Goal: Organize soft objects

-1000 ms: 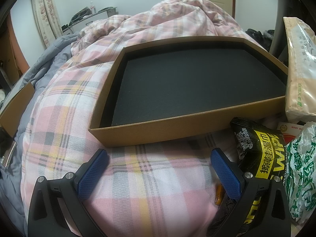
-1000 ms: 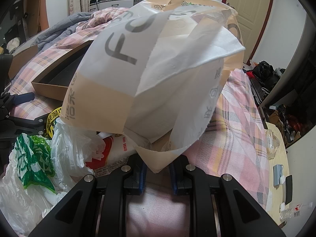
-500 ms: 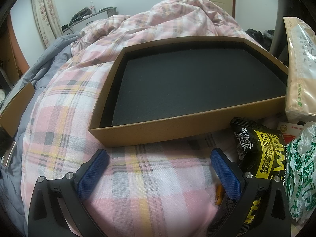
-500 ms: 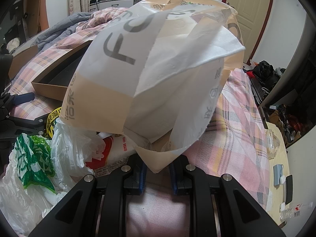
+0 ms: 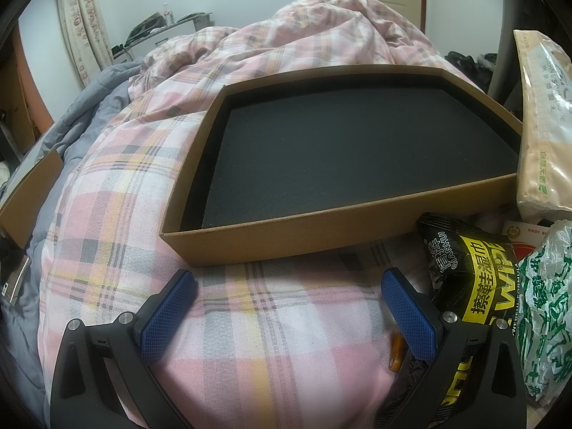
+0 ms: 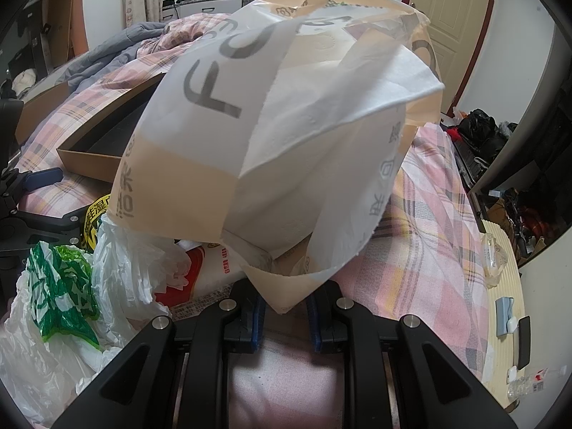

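My right gripper [image 6: 284, 298] is shut on the lower corner of a beige and white tissue pack [image 6: 279, 136], which hangs lifted and fills most of the right wrist view; the same tissue pack [image 5: 545, 125] shows at the right edge of the left wrist view. My left gripper [image 5: 286, 289] stands open over the pink plaid quilt [image 5: 268, 339], nothing between its blue pads. Just beyond it lies a shallow cardboard box [image 5: 286, 230] with a black foam floor. A black and yellow wipes pack [image 5: 472, 271] lies beside the left gripper's right finger.
Crumpled white and green plastic bags [image 6: 60, 286] and a red and white packet [image 6: 207, 271] lie left of the right gripper. A second cardboard piece [image 5: 28, 196] sits at the far left. A bedside shelf [image 6: 507, 296] with small items is at the right.
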A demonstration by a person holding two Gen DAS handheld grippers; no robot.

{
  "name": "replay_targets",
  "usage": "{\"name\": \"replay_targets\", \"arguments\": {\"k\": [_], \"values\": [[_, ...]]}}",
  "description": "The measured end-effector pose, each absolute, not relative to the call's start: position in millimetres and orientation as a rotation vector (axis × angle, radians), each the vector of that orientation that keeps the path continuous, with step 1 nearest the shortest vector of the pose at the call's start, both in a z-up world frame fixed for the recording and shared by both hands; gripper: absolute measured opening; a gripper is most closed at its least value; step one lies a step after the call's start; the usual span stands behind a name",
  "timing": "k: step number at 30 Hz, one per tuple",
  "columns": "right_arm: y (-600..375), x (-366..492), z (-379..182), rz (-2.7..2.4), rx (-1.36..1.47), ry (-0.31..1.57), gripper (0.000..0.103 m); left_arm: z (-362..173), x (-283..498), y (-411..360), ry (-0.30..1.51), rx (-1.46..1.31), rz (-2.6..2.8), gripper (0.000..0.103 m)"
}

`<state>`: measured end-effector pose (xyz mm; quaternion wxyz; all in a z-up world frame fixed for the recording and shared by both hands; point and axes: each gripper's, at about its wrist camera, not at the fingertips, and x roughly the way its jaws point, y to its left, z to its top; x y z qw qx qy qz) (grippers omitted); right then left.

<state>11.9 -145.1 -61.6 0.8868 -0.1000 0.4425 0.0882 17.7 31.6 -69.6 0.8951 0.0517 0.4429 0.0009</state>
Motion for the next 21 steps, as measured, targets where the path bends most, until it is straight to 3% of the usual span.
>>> {"name": "replay_targets", "arguments": {"k": [21], "values": [[-124.8,7.2,-65.4,0.159,-0.299,0.935,0.017,-71.8,18.3,31.8,0.925,0.108,-0.002,0.103]]}}
